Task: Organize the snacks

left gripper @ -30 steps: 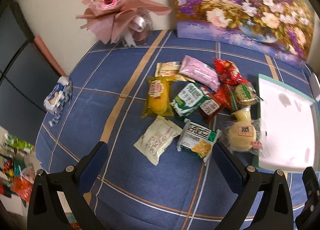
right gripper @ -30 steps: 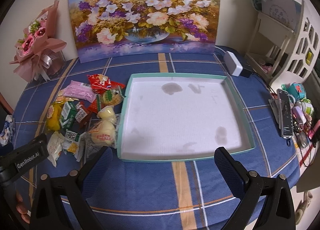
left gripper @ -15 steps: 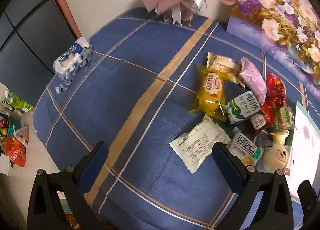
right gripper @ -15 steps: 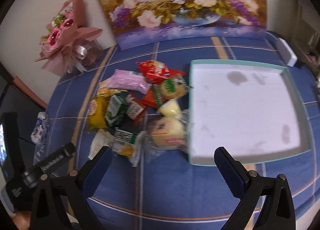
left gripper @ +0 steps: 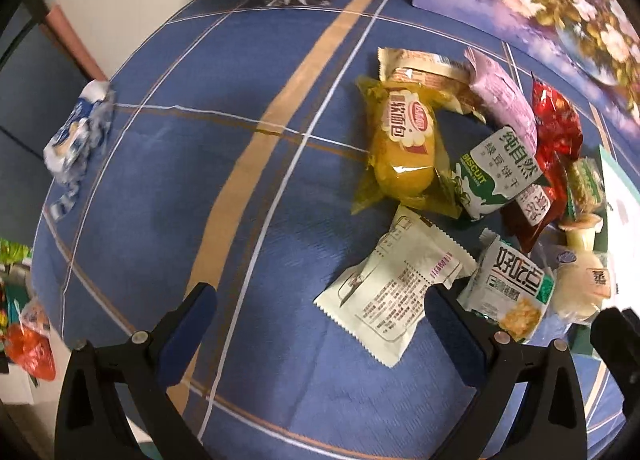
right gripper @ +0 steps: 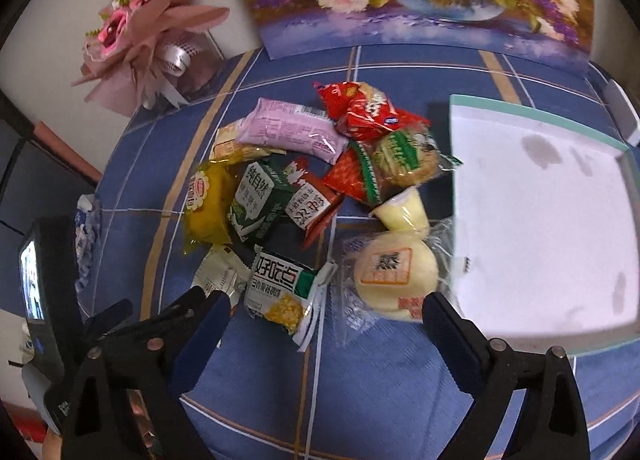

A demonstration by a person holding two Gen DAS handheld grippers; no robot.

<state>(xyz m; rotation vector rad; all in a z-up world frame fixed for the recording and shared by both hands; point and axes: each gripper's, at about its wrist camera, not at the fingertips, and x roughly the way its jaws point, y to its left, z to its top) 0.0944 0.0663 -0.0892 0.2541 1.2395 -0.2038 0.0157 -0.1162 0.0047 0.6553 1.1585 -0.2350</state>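
Reaching marked this step: both grippers hung over the snack pile, nothing gripped. The right gripper was closing from wide around the round bun and corn-snack packet, beside the empty tray. The left gripper (fingers wide) framed the pale packet. Next: settle on one packet.
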